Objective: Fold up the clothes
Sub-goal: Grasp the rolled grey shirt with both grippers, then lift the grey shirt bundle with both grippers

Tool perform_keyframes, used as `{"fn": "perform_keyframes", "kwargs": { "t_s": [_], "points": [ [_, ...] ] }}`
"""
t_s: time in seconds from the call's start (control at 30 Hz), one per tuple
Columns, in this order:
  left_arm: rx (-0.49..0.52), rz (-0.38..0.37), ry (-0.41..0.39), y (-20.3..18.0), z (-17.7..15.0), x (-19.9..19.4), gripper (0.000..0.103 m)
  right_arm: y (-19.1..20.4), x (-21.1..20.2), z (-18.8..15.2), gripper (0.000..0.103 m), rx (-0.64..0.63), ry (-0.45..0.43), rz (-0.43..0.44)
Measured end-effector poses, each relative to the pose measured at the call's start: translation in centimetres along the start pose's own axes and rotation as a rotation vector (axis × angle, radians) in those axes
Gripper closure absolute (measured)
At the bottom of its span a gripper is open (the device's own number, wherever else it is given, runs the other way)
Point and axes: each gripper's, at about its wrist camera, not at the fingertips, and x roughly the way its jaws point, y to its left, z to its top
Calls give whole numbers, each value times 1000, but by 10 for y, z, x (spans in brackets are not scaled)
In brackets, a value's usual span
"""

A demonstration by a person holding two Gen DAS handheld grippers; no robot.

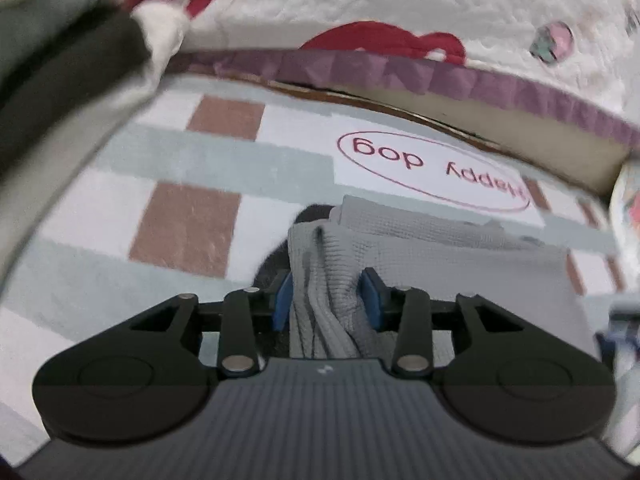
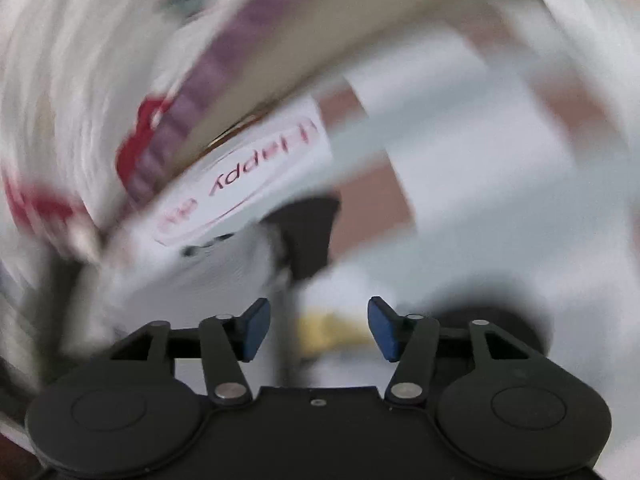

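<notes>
A grey knitted garment (image 1: pixel 420 256) lies on a checked sheet with a red "Happy dog" oval (image 1: pixel 434 172). My left gripper (image 1: pixel 326 296) is shut on a bunched fold of the grey garment, its blue pads (image 1: pixel 280 300) pressed on either side of the cloth. In the right wrist view everything is smeared by motion. My right gripper (image 2: pixel 318 328) is open with nothing between its blue pads (image 2: pixel 256 328). A pale blurred cloth (image 2: pixel 208 276) and a dark shape (image 2: pixel 308 232) lie ahead of it.
A white quilt with red shapes and a purple border (image 1: pixel 440 72) runs along the far side. Dark and grey cloth (image 1: pixel 60 80) hangs at the upper left. The checked sheet (image 1: pixel 180 220) spreads to the left of the garment.
</notes>
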Motion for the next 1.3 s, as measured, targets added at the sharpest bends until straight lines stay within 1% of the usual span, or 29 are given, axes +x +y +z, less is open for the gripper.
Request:
{"fn": "perform_keyframes", "kwargs": {
  "t_s": [0.1,0.13,0.17,0.27,0.33,0.37,0.4,0.43,0.53,0.57,0.6,0.63,0.67,0.7,0.73,0.77,0.83,0.9,0.97,1.0,1.03,1.07,1.1,1.17,1.23,1.3],
  "points": [
    [-81,-39,34,14,2,4,59,-41,-1,-35,43,393,77,164],
    [-107,-51,43,17,2,5,58,-50,5,-47,43,495,96,205],
    [-132,-63,51,21,1,6,58,-53,9,-55,43,545,107,213],
    [-189,-94,68,27,-1,9,58,-44,15,-63,43,520,92,182],
    [-228,-110,78,32,-2,12,58,-34,20,-61,42,472,79,208],
    [-249,-117,83,34,-2,13,55,-30,24,-62,34,466,76,213],
    [-273,-126,85,37,-3,13,55,-29,28,-65,32,470,83,218],
    [-290,-135,85,39,-3,14,55,-27,33,-68,31,475,91,222],
    [-277,-141,87,38,-3,14,55,-24,48,-77,33,490,109,234],
    [-263,-148,89,36,-2,13,56,-23,49,-77,34,498,89,242],
    [-249,-156,91,34,-2,13,77,-23,51,-78,34,506,70,249],
    [-237,-172,96,32,0,13,84,-23,52,-79,37,514,50,256],
    [-221,-180,106,29,1,11,85,-21,53,-78,51,510,29,260],
    [-195,-171,114,25,2,8,85,-15,50,-71,59,446,2,248],
    [-175,-164,120,21,3,6,85,-9,46,-65,66,382,-24,236],
    [-171,-163,129,19,2,3,86,-2,42,-58,75,319,-50,225],
    [-176,-172,151,13,0,-2,86,11,35,-44,78,191,-102,200],
    [-174,-196,182,6,-3,-5,84,20,28,-29,80,83,-153,167],
    [-139,-225,203,-7,-5,-5,81,26,24,-15,81,-17,-201,104],
    [-114,-226,209,-14,-6,-3,75,27,24,-12,81,-83,-212,73],
    [-84,-204,206,-20,-7,-2,71,28,24,-9,81,-149,-222,41],
    [-52,-168,197,-24,-8,-1,62,29,25,-6,81,-215,-233,9],
    [-21,-132,188,-29,-9,0,54,30,25,-3,81,-270,-242,-17],
    [12,-89,166,-32,-8,-1,47,27,24,-4,80,-277,-243,-10],
    [7,-65,143,-28,-6,-4,45,24,23,-6,79,-283,-244,-2],
    [-11,-75,126,-21,-6,0,41,21,22,-7,76,-290,-245,5]
  ]
}}
